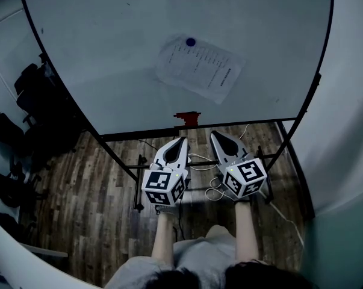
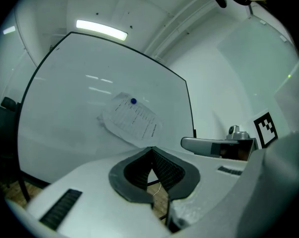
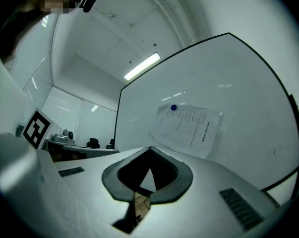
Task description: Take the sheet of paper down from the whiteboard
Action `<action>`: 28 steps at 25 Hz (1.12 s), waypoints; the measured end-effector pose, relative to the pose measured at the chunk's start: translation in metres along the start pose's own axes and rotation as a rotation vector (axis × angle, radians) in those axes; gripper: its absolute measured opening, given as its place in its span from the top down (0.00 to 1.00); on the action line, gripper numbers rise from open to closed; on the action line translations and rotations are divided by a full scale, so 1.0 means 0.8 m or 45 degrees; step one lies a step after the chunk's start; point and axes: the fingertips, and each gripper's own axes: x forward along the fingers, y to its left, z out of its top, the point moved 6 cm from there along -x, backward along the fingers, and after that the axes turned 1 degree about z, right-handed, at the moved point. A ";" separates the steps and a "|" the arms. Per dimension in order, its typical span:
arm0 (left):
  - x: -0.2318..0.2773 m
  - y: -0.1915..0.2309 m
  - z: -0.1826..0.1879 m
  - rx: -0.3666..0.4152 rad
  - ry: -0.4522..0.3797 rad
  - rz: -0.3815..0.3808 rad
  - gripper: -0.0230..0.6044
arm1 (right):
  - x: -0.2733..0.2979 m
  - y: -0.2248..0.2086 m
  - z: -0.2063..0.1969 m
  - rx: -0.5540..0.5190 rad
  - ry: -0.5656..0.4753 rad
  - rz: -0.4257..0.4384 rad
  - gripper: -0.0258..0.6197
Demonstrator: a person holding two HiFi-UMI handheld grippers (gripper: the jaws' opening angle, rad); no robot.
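A printed sheet of paper (image 1: 199,68) hangs tilted on the whiteboard (image 1: 109,53), pinned near its top by a blue round magnet (image 1: 190,41). My left gripper (image 1: 182,139) and right gripper (image 1: 213,133) are side by side below the board's lower edge, pointing at it, both shut and empty. The left gripper view has the paper (image 2: 132,120) and magnet (image 2: 133,101) straight ahead above the closed tips (image 2: 151,148). From the right gripper, the paper (image 3: 189,128) and magnet (image 3: 173,107) lie ahead, slightly right of the tips (image 3: 149,147).
A red object (image 1: 187,118) sits at the whiteboard's bottom rail. The board's black stand legs and cables cross the wooden floor (image 1: 91,185). Dark office chairs (image 1: 24,95) stand at the left. A white wall (image 1: 350,113) runs along the right.
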 end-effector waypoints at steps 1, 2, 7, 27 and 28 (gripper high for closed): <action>0.003 0.004 0.001 -0.015 0.009 0.016 0.95 | 0.004 -0.003 0.001 0.002 -0.001 -0.001 0.96; 0.007 0.007 0.002 -0.024 0.013 0.026 0.95 | 0.008 -0.007 0.001 0.007 -0.002 -0.003 0.96; 0.035 0.016 0.011 -0.018 -0.021 0.030 0.95 | 0.038 -0.030 0.003 0.016 -0.011 0.008 0.96; 0.164 0.047 0.053 0.012 -0.063 0.083 0.95 | 0.117 -0.157 0.026 0.039 -0.011 -0.032 0.96; 0.168 0.047 0.054 0.019 -0.064 0.084 0.95 | 0.119 -0.161 0.027 0.033 -0.009 -0.039 0.96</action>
